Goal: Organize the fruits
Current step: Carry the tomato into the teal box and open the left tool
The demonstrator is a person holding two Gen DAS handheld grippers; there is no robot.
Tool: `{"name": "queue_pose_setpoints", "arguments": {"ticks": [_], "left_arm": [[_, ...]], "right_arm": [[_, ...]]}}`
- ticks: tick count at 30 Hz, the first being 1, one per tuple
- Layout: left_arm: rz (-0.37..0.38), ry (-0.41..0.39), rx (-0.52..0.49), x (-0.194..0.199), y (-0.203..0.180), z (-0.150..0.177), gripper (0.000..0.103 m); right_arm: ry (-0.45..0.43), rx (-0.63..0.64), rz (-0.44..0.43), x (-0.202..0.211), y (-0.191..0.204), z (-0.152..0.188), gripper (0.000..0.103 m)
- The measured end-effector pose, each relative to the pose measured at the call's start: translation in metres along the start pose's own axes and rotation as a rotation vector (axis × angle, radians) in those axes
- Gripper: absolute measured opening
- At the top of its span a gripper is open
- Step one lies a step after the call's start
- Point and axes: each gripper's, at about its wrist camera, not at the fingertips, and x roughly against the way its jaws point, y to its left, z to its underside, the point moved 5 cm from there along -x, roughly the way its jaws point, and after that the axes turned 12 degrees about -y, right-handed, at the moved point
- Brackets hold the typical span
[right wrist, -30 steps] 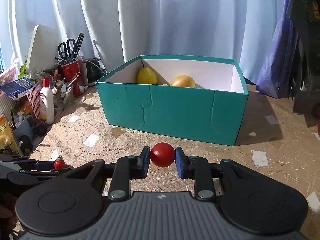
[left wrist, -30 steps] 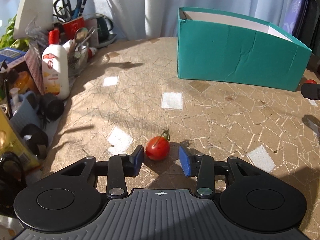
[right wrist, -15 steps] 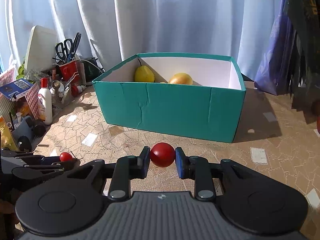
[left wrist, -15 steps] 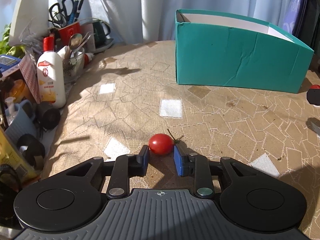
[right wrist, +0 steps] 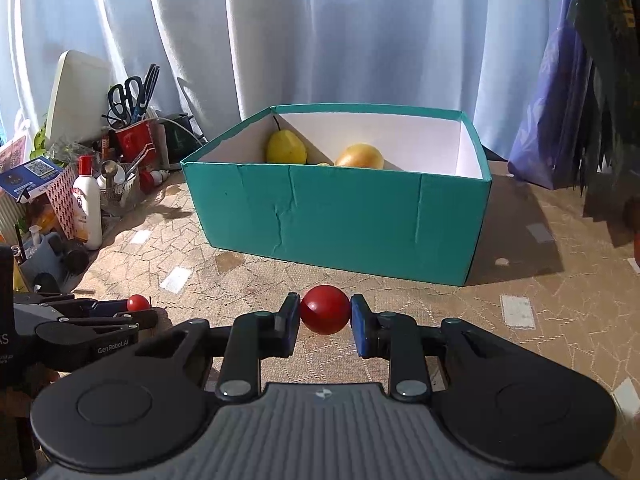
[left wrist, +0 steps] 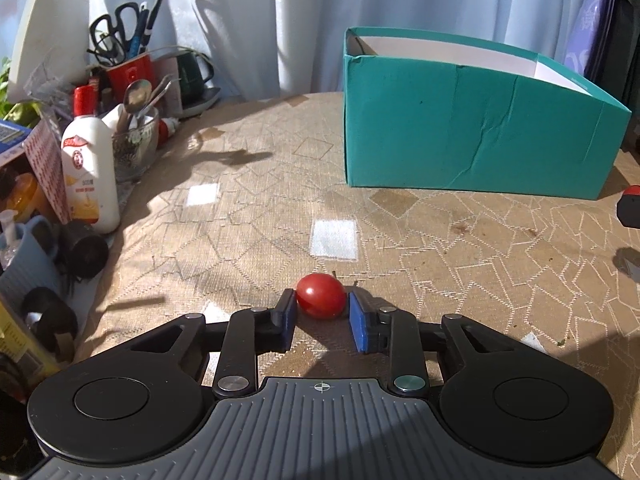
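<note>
Our left gripper [left wrist: 322,312] clenches a small tomato [left wrist: 321,295], our right gripper [right wrist: 325,320] a larger tomato [right wrist: 325,309], near the teal box [right wrist: 340,216]

Count: two red tomatoes [right wrist: 325,309] [right wrist: 138,303], two yellow fruits [right wrist: 286,148] [right wrist: 359,156], one teal box [right wrist: 340,216], two grippers [right wrist: 325,316] [left wrist: 322,312], one white bottle [left wrist: 90,168].

Black grippers, blue fingers [left wrist: 362,326], silver screws.
</note>
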Motion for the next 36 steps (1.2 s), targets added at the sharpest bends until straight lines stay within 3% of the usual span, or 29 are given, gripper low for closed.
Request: {"name": "queue_pose_setpoints", "arguments": {"ticks": [10,16,22,30,36], "left_arm": [[0.047,-0.038,-0.02,0.014,-0.013,-0.022,0.031],[0.054,-0.039,-0.009,0.02,-0.029,-0.062,0.031],[0.075,-0.115,-0.018,0.017,-0.053,-0.117,0.031],[0.103,-0.156,-0.027,-0.034,-0.098,-0.174,0.031],[0.093,-0.083,-0.059,-0.086,-0.123,-0.173,0.031]], "right_arm": [[-0.002,-0.01,0.023,-0.001,-0.004,-0.001,0.026],[-0.023,-0.022,0.035,0.005,-0.01,-0.004,0.026],[-0.04,-0.038,0.06,0.016,-0.021,-0.004,0.026],[-0.054,-0.06,0.108,0.031,-0.037,-0.002,0.026],[-0.057,-0.072,0.147,0.043,-0.049,0.002,0.026]]}}
